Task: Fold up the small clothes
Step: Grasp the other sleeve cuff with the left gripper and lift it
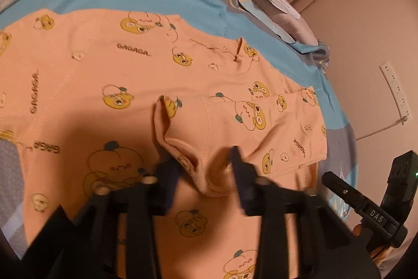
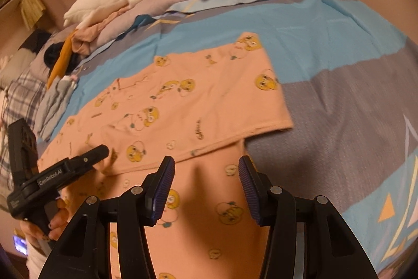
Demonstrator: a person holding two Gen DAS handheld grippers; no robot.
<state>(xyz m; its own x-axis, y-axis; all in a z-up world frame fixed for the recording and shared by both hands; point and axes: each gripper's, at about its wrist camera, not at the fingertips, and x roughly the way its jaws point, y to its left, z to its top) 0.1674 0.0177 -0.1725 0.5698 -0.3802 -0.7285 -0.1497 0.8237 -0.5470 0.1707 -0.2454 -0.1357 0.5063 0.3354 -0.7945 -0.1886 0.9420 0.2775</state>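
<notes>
We see a small peach-pink shirt point(image 1: 104, 75) printed with yellow cartoon faces and the word GAGAGA, lying spread flat on the bedcover. One long sleeve point(image 1: 261, 122) is folded inward across the body, and its cuff point(image 1: 206, 171) is bunched and raised.

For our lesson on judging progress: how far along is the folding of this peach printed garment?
Done: the peach printed top lies flat on the bedspread, one sleeve folded across it. In hand: the left gripper has the sleeve's cuff between its jaws; the right gripper hovers open. Left: folding the body into a compact stack.
</notes>
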